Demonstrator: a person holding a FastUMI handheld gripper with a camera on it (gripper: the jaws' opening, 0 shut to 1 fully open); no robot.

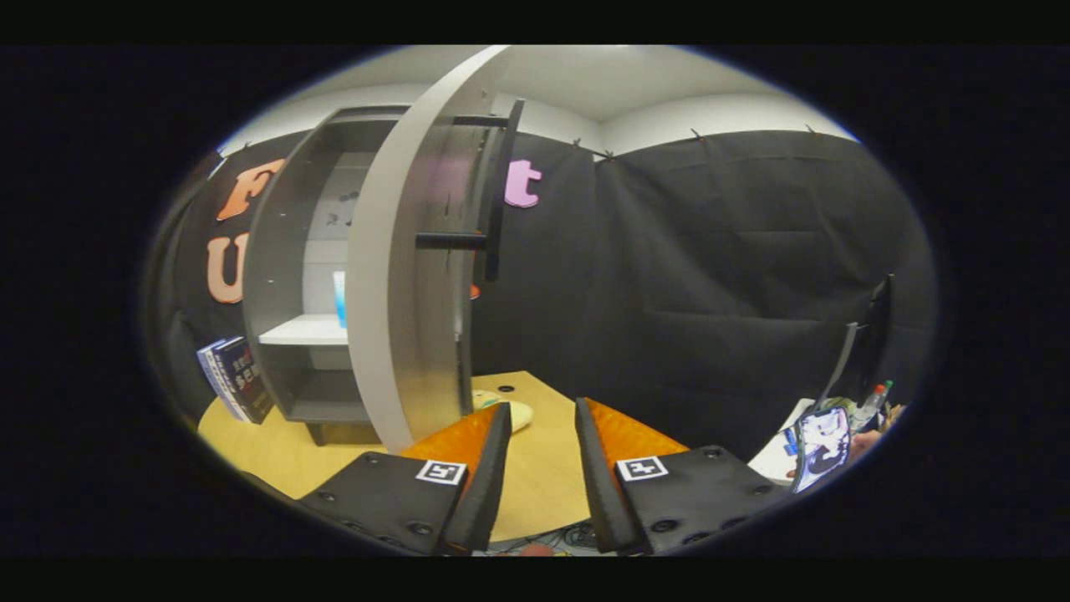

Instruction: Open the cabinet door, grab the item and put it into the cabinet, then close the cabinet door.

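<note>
The cabinet (292,276) stood on the wooden worktop (535,468) with its door (393,284) swung open, dark bar handle (495,192) facing outward. A light blue item (339,298), perhaps a small box, stood on the white shelf (305,330) inside. The claw (542,418) was spread and held nothing, just beside the door's lower edge. Books (234,380) leaned against the cabinet's far side.

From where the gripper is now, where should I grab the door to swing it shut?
Take the black bar handle on the open door, at its lower half near the lower standoff. The bar runs upright and stands off the door's face, so the fingers can likely straddle it from the right, one on either side. The gripper is open, holds nothing, and sits low, right of the door.
</note>
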